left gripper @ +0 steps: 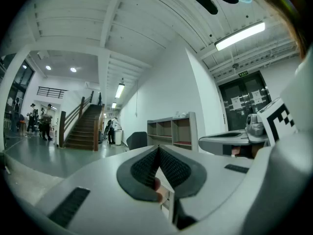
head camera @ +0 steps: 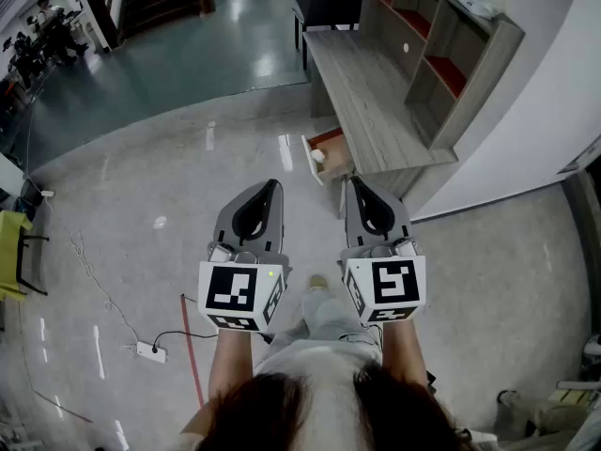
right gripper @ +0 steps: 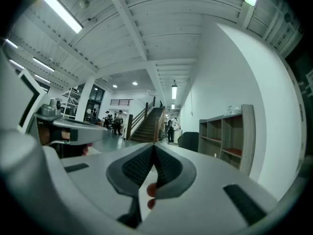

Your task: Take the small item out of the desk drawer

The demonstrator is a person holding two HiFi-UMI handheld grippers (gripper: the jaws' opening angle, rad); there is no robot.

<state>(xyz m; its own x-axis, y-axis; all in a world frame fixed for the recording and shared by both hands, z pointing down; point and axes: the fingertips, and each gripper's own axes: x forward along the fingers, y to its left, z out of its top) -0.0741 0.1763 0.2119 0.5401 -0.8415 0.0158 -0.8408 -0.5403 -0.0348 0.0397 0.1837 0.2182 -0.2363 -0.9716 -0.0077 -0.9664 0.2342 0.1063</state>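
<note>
A wooden desk (head camera: pixel 371 101) stands ahead against the wall. Its low drawer (head camera: pixel 331 142) is pulled open, and a small white item (head camera: pixel 318 156) lies inside near the front left. Both grippers are held level side by side, well short of the desk and pointing toward it. My left gripper (head camera: pixel 272 188) has its jaws together at the tip with nothing between them, as the left gripper view (left gripper: pixel 158 148) confirms. My right gripper (head camera: pixel 355 184) is likewise shut and empty (right gripper: pixel 154 146); its tip lies just below the drawer in the head view.
A shelf unit (head camera: pixel 441 54) sits on the desk's right side, and a dark chair (head camera: pixel 329 3) stands at its far end. On the shiny floor at left lie a power strip with cable (head camera: pixel 150 350) and a yellow object (head camera: pixel 11 252). A staircase (left gripper: pixel 83 129) is far off.
</note>
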